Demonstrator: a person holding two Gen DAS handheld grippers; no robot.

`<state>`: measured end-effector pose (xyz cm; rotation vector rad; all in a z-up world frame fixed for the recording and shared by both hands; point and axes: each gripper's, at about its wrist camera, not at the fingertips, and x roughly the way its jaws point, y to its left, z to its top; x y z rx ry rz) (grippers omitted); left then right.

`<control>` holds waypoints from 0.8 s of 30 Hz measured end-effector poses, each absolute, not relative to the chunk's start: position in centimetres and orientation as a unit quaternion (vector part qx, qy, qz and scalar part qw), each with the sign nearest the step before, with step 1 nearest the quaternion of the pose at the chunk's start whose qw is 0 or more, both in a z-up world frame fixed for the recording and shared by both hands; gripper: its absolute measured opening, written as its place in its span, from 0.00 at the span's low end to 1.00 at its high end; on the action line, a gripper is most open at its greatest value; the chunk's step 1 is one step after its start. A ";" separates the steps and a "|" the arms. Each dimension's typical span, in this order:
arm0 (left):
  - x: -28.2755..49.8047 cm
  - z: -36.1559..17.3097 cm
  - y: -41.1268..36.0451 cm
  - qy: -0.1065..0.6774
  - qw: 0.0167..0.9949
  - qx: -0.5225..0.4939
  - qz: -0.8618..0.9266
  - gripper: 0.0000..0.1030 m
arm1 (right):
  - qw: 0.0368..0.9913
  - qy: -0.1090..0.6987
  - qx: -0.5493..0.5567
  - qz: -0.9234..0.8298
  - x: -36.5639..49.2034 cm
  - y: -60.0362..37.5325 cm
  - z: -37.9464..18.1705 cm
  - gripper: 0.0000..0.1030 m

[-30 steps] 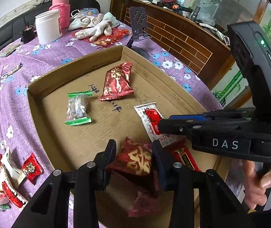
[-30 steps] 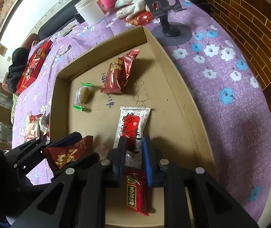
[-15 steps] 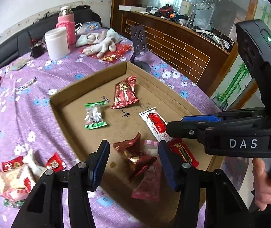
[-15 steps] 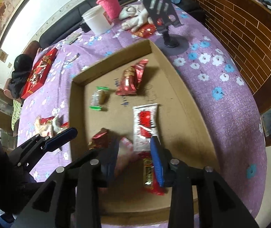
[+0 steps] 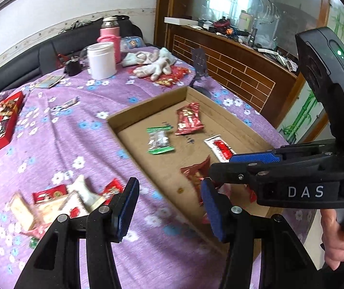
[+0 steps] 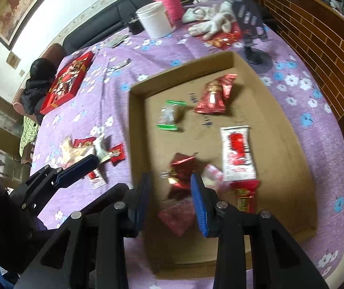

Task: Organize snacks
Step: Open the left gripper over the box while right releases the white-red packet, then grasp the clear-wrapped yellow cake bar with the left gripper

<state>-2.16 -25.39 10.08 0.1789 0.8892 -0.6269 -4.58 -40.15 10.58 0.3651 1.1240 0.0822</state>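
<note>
Snacks (image 5: 58, 200) heaped on the cloth outside the box (image 5: 148, 106), just left of the left gripper (image 5: 169, 207), nearer than the right gripper (image 6: 170, 200); both wide open, empty.

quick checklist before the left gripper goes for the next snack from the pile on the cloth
1. Left gripper open with nothing in it: ok.
2. Right gripper open with nothing in it: ok.
3. Snack pile on the purple cloth, outside the cardboard tray: ok, ahead and left of the left fingers.
4. Which snack in the pile is easiest to grip: cannot tell, blurred.
5. Bare floor in the tray for more: ok.
6. Crumpled red packet lies inside the tray: ok.
</note>
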 end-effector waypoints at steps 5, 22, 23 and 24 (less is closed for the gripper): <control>-2.2 10.3 -22.5 0.421 0.858 0.073 -0.285 0.54 | 0.828 0.534 0.162 0.056 -4.1 -37.3 10.7 0.32; 2.9 8.7 -5.0 0.467 0.869 -0.085 -0.137 0.61 | 0.818 0.548 0.148 0.094 -3.2 -30.1 9.6 0.32; 3.6 8.3 -4.3 0.473 0.867 -0.095 -0.122 0.61 | 0.817 0.548 0.149 0.093 -3.2 -30.1 9.6 0.32; 4.2 7.8 -3.7 0.480 0.864 -0.104 -0.110 0.61 | 0.817 0.548 0.151 0.093 -3.1 -30.1 9.6 0.32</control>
